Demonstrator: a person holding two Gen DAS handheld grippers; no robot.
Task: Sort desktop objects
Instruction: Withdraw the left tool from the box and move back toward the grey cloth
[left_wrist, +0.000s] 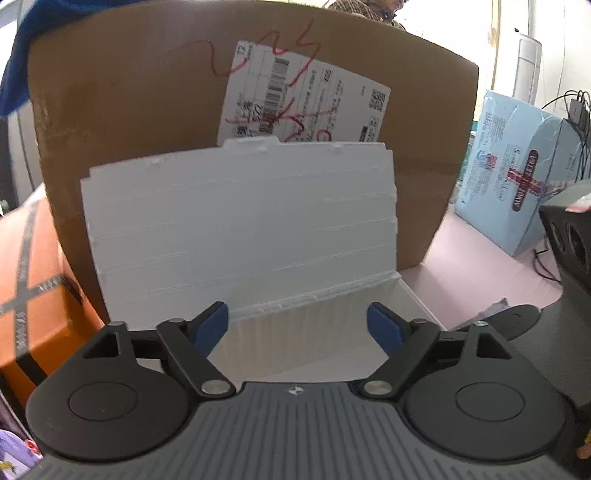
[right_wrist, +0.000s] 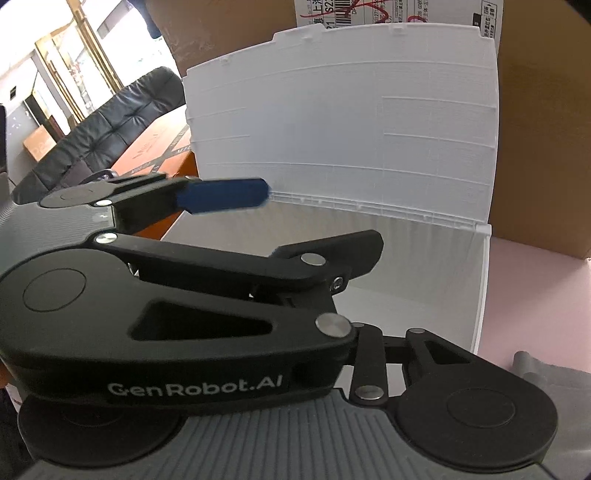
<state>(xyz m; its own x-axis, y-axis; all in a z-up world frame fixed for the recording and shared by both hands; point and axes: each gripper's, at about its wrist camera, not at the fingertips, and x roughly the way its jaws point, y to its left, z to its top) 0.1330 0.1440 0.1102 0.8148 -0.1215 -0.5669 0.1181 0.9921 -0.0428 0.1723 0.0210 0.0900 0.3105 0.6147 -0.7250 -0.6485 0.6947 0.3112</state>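
A white plastic storage box (left_wrist: 332, 332) stands on the pink mat, and its lid (left_wrist: 240, 221) is raised against a cardboard carton. The part of its inside that shows holds nothing. My left gripper (left_wrist: 297, 325) is open over the box's near edge, its blue pads (left_wrist: 210, 325) wide apart with nothing between them. In the right wrist view the left gripper (right_wrist: 321, 218) lies sideways across the frame in front of the box (right_wrist: 424, 277) and its lid (right_wrist: 351, 110). It hides the right gripper's fingers; only the right gripper's base (right_wrist: 480, 410) shows.
The brown cardboard carton (left_wrist: 129, 110) with a shipping label stands behind the box. An orange box (left_wrist: 33, 295) is on the left. A light blue carton (left_wrist: 517, 173) and a black speaker (left_wrist: 569, 236) are on the right. A grey object (right_wrist: 535, 369) lies by the box's right side.
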